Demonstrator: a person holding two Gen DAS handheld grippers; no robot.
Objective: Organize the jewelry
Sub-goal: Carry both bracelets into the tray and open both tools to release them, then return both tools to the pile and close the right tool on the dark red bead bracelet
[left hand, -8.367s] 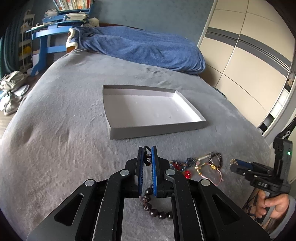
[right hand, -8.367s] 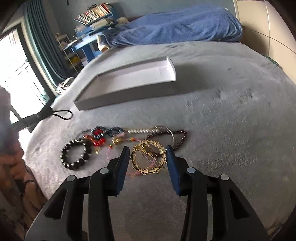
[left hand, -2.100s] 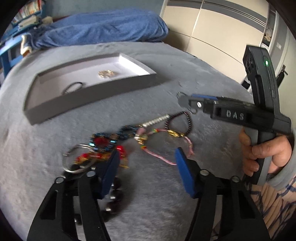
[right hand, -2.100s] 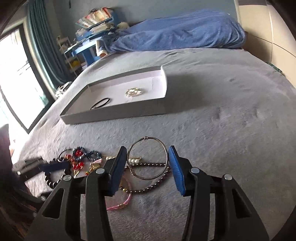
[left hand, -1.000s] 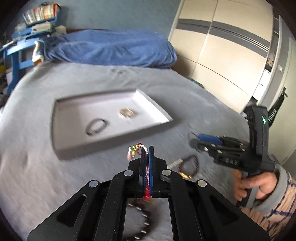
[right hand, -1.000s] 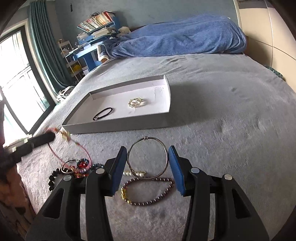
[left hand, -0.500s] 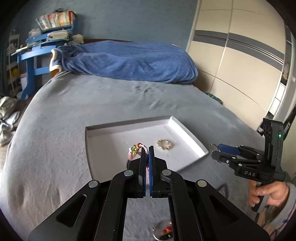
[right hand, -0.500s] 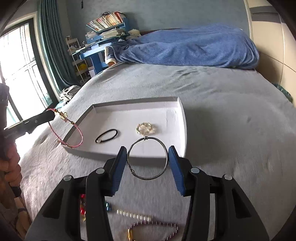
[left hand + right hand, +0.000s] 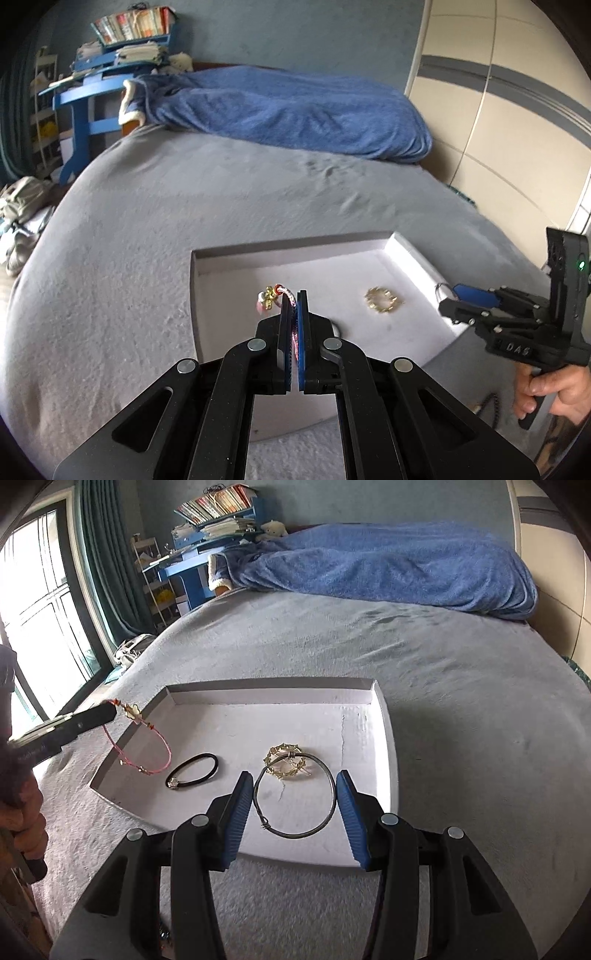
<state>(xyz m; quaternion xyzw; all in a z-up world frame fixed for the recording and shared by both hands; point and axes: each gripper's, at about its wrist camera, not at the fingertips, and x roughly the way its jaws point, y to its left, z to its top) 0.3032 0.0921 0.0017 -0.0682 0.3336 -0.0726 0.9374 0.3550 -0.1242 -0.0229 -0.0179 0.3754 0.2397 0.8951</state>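
Looking along the left hand-held gripper: clamped tight on a pink cord, charms poking out at the tips, hanging over the near left part of the tray on the bed. Gold ring lying on the tray floor to the right. Right hand-held gripper entering from the right at the tray's right wall, gripped by a hand. Dark beads left on the bed near that hand, outside the tray.

Looking along the right hand-held gripper: jaws part-way apart yet pressed on either side of a wire bangle, carried above the near middle of the tray. Gold ring just beyond the bangle, on the tray floor. Black band lying in the tray to its left. Left hand-held gripper at the far left edge, pink cord dangling from it in a loop over the tray's left wall.

Judged step: delivery of two pieces at once, both poised over the tray, neither yet released. Next move likely calls for lowering each close to a bare patch of tray floor, clear of the ring and band, then easing the jaws apart; cord may snag on a pad, bangle may roll.
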